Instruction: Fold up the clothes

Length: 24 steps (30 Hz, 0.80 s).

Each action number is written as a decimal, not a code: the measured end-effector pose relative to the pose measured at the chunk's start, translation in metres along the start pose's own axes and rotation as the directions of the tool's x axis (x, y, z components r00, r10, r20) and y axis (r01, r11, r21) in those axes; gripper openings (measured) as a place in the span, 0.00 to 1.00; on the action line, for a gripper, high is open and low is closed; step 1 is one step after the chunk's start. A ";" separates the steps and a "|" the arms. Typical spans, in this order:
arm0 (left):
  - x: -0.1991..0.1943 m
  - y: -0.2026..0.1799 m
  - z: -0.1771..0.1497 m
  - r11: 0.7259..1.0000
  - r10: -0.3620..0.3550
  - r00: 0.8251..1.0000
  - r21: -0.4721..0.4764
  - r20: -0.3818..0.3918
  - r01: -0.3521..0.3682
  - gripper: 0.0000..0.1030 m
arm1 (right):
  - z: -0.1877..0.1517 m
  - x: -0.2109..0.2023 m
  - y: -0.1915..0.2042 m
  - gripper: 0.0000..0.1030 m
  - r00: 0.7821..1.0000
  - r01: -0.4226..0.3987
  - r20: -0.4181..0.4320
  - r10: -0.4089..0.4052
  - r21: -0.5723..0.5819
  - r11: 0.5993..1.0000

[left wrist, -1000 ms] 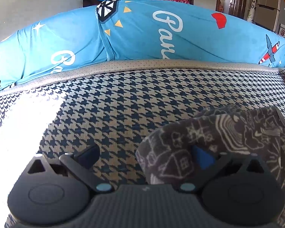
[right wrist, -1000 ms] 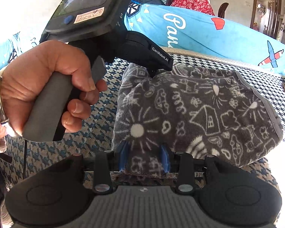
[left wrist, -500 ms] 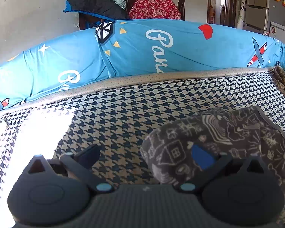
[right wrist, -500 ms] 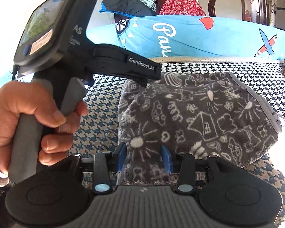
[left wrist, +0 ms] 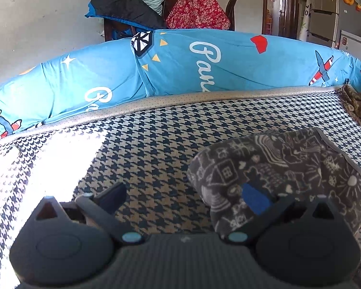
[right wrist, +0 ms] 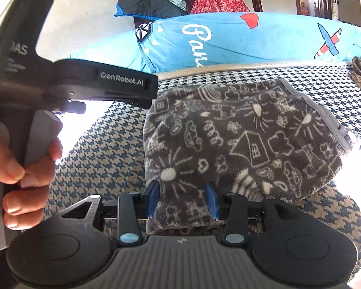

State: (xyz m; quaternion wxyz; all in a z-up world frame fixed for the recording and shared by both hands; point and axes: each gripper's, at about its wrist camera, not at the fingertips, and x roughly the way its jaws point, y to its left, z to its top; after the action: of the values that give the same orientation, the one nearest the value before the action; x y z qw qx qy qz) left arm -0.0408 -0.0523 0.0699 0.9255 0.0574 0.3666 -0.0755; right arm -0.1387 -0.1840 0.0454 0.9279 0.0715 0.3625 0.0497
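Observation:
A dark grey fleece cloth (right wrist: 240, 134) with white doodle drawings lies folded on the houndstooth bed cover (right wrist: 103, 149). My right gripper (right wrist: 182, 201) is shut on the cloth's near edge, a bunched fold pinched between its blue pads. In the left wrist view the same cloth (left wrist: 288, 166) sits at the right. My left gripper (left wrist: 184, 197) stands wide open, its right finger (left wrist: 255, 201) against the cloth's left end and its left finger (left wrist: 113, 192) over bare cover. A hand (right wrist: 24, 168) holds the left gripper's body (right wrist: 84, 82) beside the cloth.
A long blue printed bolster (left wrist: 180, 65) runs along the far side of the bed. Behind it stand a chair with dark and red clothes (left wrist: 197, 12). A brown patterned fabric (left wrist: 358, 106) lies at the right edge. Bright sunlight (left wrist: 43, 168) washes out the left of the cover.
Both cameras have tilted up, showing more of the room. The left gripper's body has shifted left in the right wrist view. The cloth and both grips are unchanged.

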 end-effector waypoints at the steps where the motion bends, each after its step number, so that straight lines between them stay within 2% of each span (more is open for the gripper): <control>1: -0.002 0.001 -0.002 1.000 0.000 1.000 -0.003 -0.003 0.000 1.00 | -0.002 0.001 0.003 0.41 1.000 0.009 -0.003 -0.009 -0.018 1.000; 5: -0.009 0.004 -0.010 1.000 0.000 1.000 -0.018 -0.014 0.000 1.00 | -0.008 0.005 0.012 0.45 0.999 0.041 -0.005 -0.041 -0.091 0.995; 24: -0.029 0.022 -0.043 0.998 0.037 0.998 -0.038 -0.052 -0.039 1.00 | -0.018 0.012 0.018 0.48 0.997 0.072 0.010 -0.071 -0.152 0.986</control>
State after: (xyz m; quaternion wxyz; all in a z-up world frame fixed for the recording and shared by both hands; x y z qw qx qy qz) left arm -0.0868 -0.0209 0.0601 0.9180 0.0481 0.3906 -0.0490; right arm -0.1431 -0.1629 0.0276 0.9327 -0.0126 0.3576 0.0439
